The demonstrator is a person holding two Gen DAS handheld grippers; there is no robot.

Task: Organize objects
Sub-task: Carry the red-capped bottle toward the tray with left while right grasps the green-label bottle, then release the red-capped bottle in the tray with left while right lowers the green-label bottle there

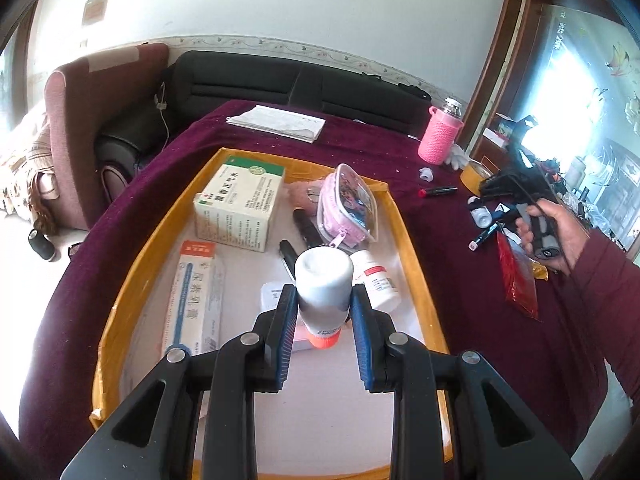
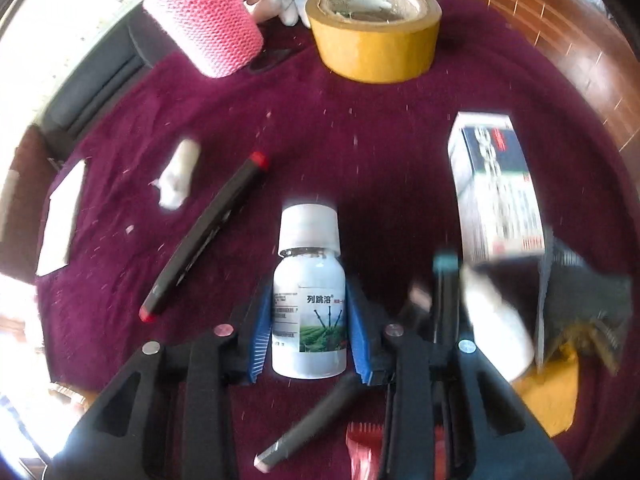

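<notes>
Left gripper point(image 1: 323, 300) clamps a white tube point(image 1: 323, 284) above the tray point(image 1: 412, 240); right gripper point(image 2: 306, 320) grips 1 white bottle point(image 2: 309, 312) on the cloth point(image 2: 360, 140).

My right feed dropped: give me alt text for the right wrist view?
The right claw grips a white labelled bottle on the maroon cloth. A black red-tipped marker lies to its left, a tape roll beyond.

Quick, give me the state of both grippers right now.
Left gripper: closed on a white bottle with an orange base, above the tray.
Right gripper: closed on the white labelled bottle.
</notes>
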